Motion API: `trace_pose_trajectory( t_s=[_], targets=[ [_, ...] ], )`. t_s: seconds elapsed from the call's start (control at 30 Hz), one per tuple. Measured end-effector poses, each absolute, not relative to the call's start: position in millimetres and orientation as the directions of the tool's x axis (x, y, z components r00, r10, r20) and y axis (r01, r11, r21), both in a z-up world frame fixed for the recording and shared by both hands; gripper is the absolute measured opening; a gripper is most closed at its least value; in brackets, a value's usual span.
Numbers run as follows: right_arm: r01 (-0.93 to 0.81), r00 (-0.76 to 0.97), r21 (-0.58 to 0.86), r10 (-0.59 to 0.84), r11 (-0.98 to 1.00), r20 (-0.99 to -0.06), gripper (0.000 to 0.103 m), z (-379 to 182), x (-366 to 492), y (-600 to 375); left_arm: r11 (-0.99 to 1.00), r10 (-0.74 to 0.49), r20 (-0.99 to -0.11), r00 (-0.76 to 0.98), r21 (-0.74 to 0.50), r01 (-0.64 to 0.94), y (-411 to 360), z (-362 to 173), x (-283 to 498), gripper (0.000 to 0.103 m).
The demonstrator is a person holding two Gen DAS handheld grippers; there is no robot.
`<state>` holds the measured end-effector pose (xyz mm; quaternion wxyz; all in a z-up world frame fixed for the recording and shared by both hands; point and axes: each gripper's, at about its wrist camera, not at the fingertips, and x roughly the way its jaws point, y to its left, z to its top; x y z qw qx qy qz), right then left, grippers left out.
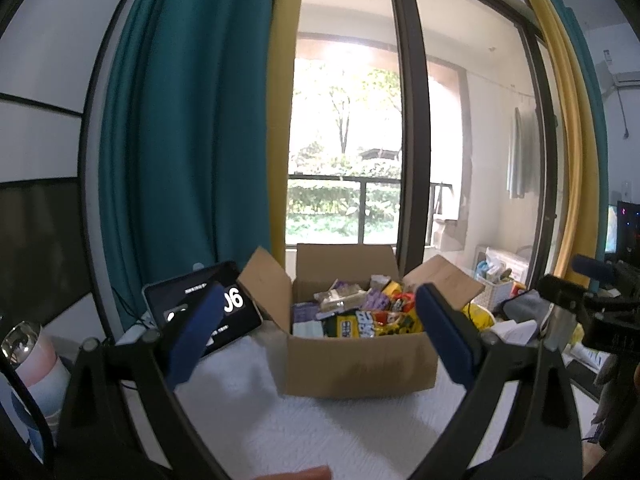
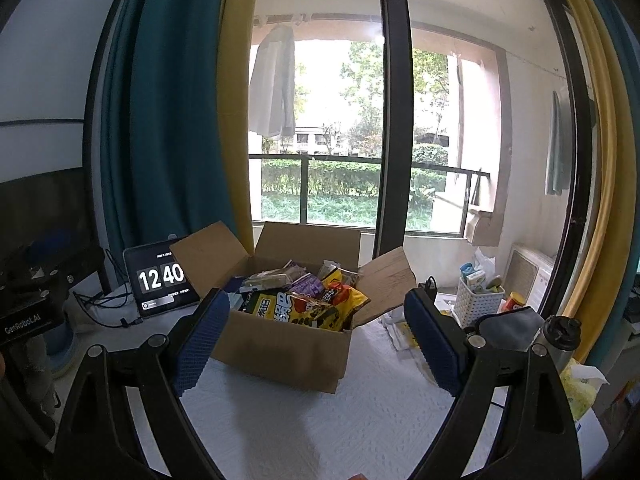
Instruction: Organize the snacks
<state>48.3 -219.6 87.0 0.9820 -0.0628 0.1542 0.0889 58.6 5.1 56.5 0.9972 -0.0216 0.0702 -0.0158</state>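
Nearest each camera, two black plastic arms end in dark blue, ribbed rubber pads. The left gripper hangs released, its pads spread wide with nothing between them; the right gripper is likewise spread and empty. Both hover above a tabletop covered in white, quilted, paper-like sheeting.

Beyond the pads, toward the far edge of the tabletop, sits a brown corrugated cardboard box with its four flaps folded outward. It is filled to the brim with crinkly snack packets: a glossy yellow and black bag on top, purple wrappers and clear film packs behind it.

At the far left corner a dark rectangular tablet leans upright, showing large white digits. To the right of the box stands a white perforated plastic basket holding small cartons, with a grey metal bottle nearer.

Behind everything hang a teal fabric curtain and a yellow one beside tall, dark-framed glass doors.
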Motion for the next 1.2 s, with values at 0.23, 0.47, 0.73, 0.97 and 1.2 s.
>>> trace_pose_trajectory(
  t_s=[0.23,0.47,0.73,0.97,1.2],
  targets=[
    [-0.186,0.937,-0.113,0.142,0.976,-0.318,0.091,83.8,53.4,-217.0,0.999,-0.024,-0.152,0.988,-0.033,0.019,4.4,53.8,64.7,0.097],
    [-0.184,0.936,-0.115,0.139,0.976,-0.323,0.091,83.3,57.3,-217.6,0.999,-0.029,-0.153,0.988,-0.04,0.023,4.4,53.2,69.5,0.097],
    [-0.181,0.936,-0.116,0.135,0.977,-0.326,0.091,83.4,62.4,-219.2,0.999,-0.036,-0.147,0.989,-0.044,0.029,2.2,54.3,76.0,0.097],
    [-0.181,0.932,-0.112,0.134,0.977,-0.337,0.091,81.6,71.2,-222.2,0.998,-0.036,-0.152,0.988,-0.048,0.029,2.3,53.6,82.3,0.097],
    [-0.184,0.926,-0.101,0.138,0.978,-0.351,0.091,78.4,79.8,-225.5,0.999,-0.035,-0.162,0.986,-0.046,0.028,-1.4,52.5,90.7,0.097]
  ],
)
